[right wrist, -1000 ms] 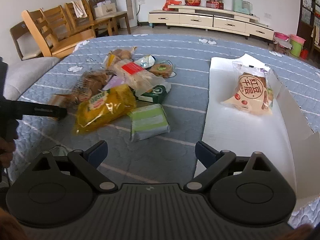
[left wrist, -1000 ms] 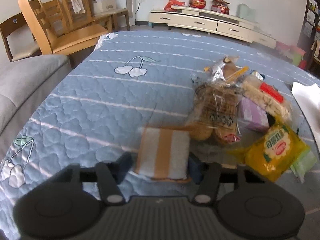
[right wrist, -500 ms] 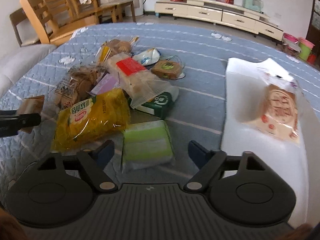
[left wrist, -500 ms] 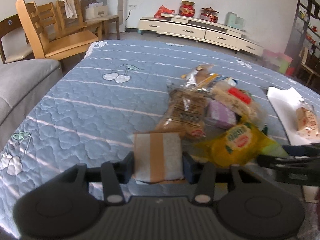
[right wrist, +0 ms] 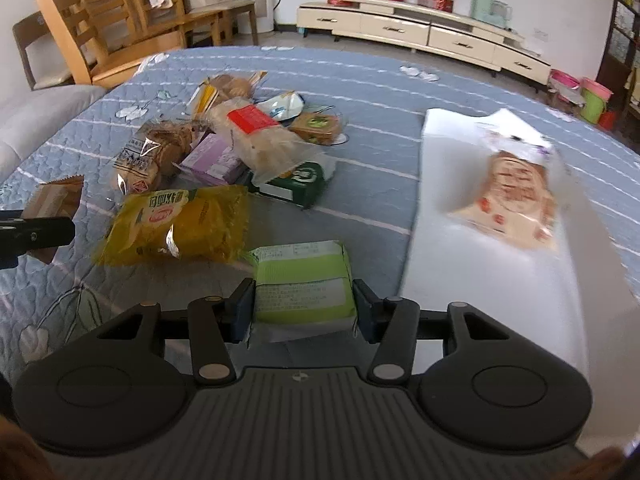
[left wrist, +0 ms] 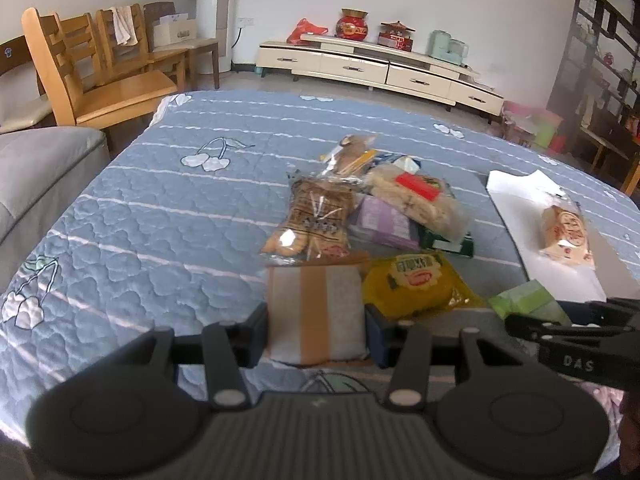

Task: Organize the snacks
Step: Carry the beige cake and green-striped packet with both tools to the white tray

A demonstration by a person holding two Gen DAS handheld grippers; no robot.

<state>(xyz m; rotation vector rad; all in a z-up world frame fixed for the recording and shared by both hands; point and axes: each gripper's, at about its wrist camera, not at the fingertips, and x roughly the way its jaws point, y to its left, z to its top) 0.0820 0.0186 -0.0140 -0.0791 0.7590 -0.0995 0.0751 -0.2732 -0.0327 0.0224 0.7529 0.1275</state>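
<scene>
Quilted blue bedspread [left wrist: 160, 216]: left gripper [left wrist: 316, 330] clamps striped packet [left wrist: 316, 312], right gripper [right wrist: 304, 312] closing around green packet [right wrist: 304, 280] beside yellow bag [right wrist: 176, 224].

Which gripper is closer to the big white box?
Right. The right gripper, jaws just closing around the green packet, sits beside the white box. The left gripper is farther away.

Bright, even daylight in both views, with soft sun streaks across the blue quilt [left wrist: 168, 216] at left. Strong fisheye bending, corners vignetted dark. Left wrist view mostly sharp; right wrist view has motion blur on the white tray [right wrist: 480, 280] and the orange snack bag [right wrist: 516, 200], plus glare on the wrappers.
</scene>
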